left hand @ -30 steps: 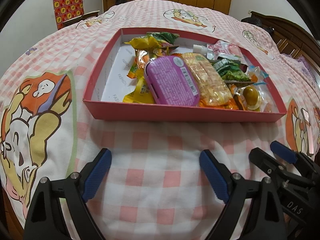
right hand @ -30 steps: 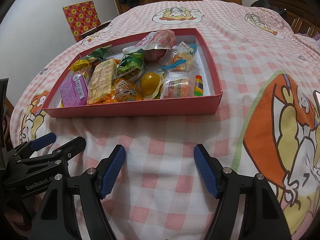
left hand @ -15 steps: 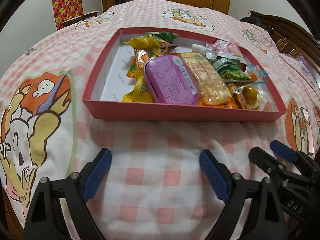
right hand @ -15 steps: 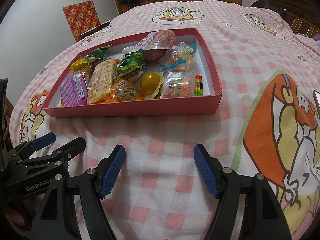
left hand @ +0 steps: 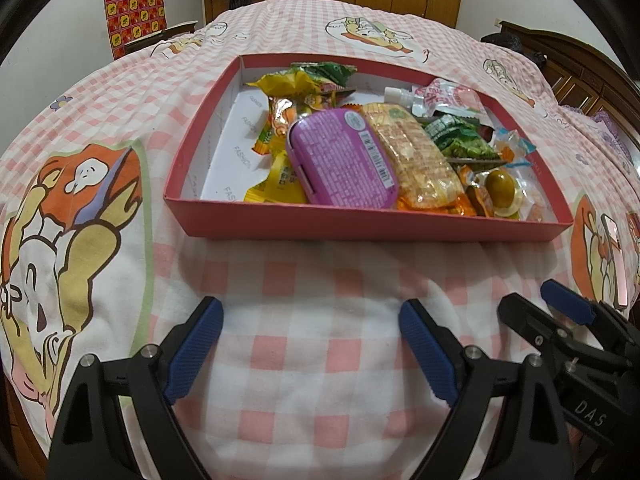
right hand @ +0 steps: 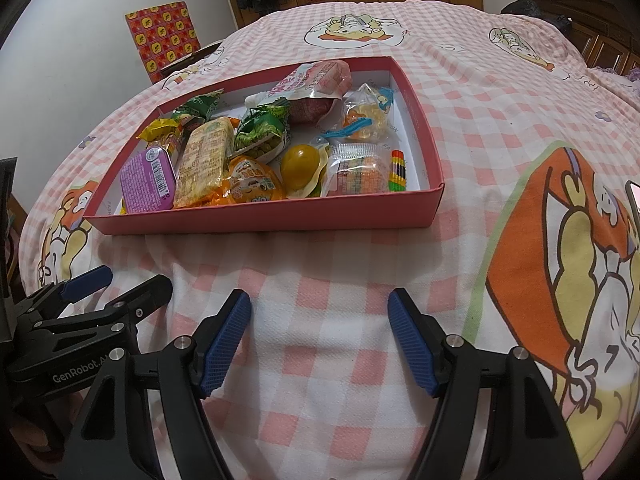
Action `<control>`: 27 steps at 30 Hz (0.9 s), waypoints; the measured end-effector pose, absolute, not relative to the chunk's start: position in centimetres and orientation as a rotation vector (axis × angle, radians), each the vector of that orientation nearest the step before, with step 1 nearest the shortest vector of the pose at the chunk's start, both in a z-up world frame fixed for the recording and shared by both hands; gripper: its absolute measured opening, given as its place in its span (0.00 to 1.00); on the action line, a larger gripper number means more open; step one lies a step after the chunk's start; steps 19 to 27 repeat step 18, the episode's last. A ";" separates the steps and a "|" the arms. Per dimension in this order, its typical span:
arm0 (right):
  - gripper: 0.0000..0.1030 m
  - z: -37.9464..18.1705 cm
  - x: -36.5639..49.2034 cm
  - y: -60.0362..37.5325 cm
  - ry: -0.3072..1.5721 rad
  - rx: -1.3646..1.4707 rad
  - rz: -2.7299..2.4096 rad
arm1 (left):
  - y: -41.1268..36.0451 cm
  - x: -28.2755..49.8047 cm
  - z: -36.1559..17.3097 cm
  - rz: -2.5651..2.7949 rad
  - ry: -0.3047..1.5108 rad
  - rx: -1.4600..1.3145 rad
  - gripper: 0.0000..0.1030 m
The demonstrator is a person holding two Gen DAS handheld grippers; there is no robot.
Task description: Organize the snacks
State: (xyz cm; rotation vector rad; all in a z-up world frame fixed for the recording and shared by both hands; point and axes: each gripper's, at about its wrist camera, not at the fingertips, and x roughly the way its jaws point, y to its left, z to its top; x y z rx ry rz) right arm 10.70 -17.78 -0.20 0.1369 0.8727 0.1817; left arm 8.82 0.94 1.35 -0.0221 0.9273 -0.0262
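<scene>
Here we hold both grippers side by side over the bedspread point(left hand: 312, 280), short of the red box point(right hand: 264, 216). The left gripper point(left hand: 310, 352) gapes wide and empty, the right gripper point(right hand: 318, 340) too. The snacks point(right hand: 248, 148) lie heaped inside the box.

Left gripper point(left hand: 310, 350): black angular arms, ribbed blue pads point(left hand: 426, 354) on the inner faces, silver screw heads at the pivots. Right gripper point(right hand: 320, 336): identical build. Seen from the left camera at 4 o'clock, the right unit bears white lettering "DAS"; from the right camera at 8 o'clock, the left unit reads "GenRobot.AI".
</scene>
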 end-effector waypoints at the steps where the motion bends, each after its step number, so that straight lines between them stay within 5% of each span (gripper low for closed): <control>1: 0.71 -0.2 10.7 -17.8 0.873 0.137 0.182 | 0.9 8.8 1.3 -0.026 0.927 -0.022 0.90; 27: 0.71 -0.2 10.7 -17.8 0.873 0.138 0.182 | 0.7 8.7 1.2 -0.026 0.934 -0.024 0.90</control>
